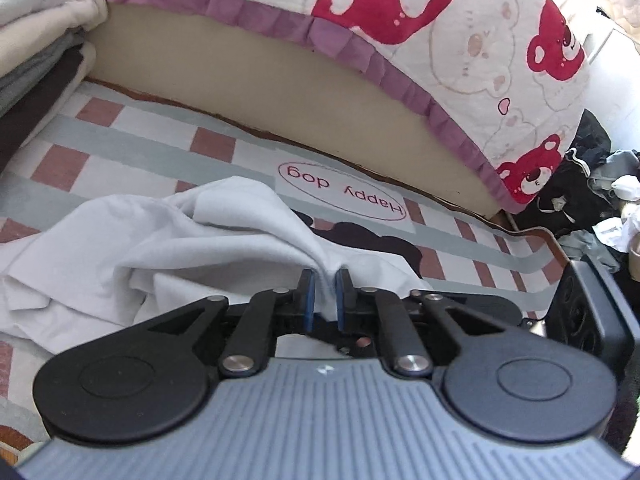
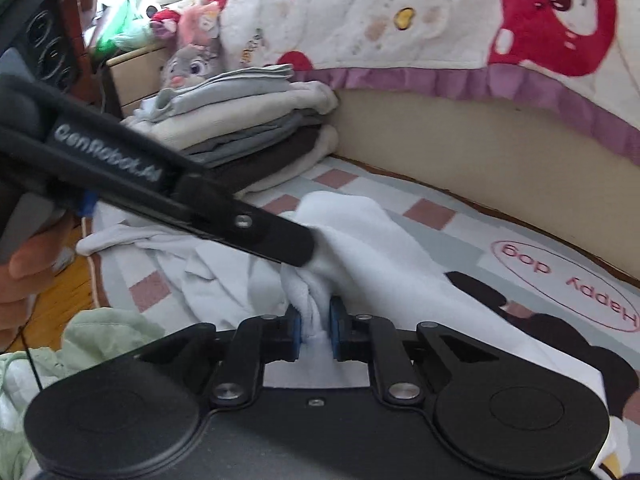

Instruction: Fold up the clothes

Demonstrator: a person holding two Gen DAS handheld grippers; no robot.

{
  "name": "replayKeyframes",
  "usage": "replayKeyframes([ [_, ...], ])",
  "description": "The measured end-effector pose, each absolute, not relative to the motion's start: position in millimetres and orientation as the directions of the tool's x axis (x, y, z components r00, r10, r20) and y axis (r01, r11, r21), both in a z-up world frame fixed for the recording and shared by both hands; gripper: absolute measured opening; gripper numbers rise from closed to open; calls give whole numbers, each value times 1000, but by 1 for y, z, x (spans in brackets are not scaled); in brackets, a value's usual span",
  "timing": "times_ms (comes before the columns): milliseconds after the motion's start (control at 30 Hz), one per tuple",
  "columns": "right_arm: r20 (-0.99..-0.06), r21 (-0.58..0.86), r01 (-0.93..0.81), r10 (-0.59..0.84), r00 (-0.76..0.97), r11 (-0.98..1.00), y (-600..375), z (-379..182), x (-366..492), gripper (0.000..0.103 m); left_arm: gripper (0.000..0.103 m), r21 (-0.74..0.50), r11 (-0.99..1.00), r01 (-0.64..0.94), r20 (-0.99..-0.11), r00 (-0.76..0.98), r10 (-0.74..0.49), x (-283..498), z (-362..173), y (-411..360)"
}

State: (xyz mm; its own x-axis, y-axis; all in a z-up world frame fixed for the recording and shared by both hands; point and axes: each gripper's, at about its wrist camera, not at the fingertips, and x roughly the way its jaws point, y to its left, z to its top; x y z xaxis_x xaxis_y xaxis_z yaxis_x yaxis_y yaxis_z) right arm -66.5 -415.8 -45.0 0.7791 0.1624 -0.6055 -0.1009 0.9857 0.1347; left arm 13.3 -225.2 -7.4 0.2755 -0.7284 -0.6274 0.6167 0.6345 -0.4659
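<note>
The white garment (image 1: 168, 248) lies rumpled on the checked "Happy dog" mat (image 1: 120, 136), spreading toward nine o'clock in the left wrist view. The left tool (image 1: 325, 280) is clenched on a pinched ridge of its cloth, and the right tool (image 2: 313, 316) grips a bunched fold of the same garment. A stack of folded clothes (image 2: 248, 120) sits at eleven o'clock by the bear-print bedspread (image 2: 400, 12).
</note>
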Motion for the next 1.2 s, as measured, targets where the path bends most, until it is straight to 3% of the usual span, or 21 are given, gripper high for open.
replayKeyframes([
  [67,-606,148,-82,156,780,986,-418,-46,-75,14,14,-445,644,622,-627,296,-720,9,-7,-221],
  [200,-605,162,-62,149,782,985,-423,-46,-81,14,31,-351,702,620,-670,357,-651,6,-13,-211],
  [300,-583,189,-73,172,794,979,-424,-38,-88,13,31,-347,727,593,-700,352,-622,10,-30,-200],
  [467,-461,236,-135,233,856,962,-433,-1,-121,10,31,-302,760,575,-739,363,-568,10,-49,-184],
  [667,-381,170,136,-62,922,976,-488,22,-145,9,36,-230,758,611,-747,389,-540,8,-55,-178],
  [733,-404,73,254,-205,892,964,-501,17,-143,9,42,-201,752,627,-752,393,-529,6,-57,-181],
  [800,-457,71,313,-248,854,947,-517,3,-137,9,43,-172,746,643,-757,398,-518,4,-60,-183],
  [1033,-626,37,506,-374,684,862,-572,-44,-115,9,47,-165,737,656,-796,352,-492,6,-79,-191],
  [1200,-657,70,583,-402,638,810,-591,-56,-111,11,50,-185,744,642,-813,325,-483,9,-93,-188],
])
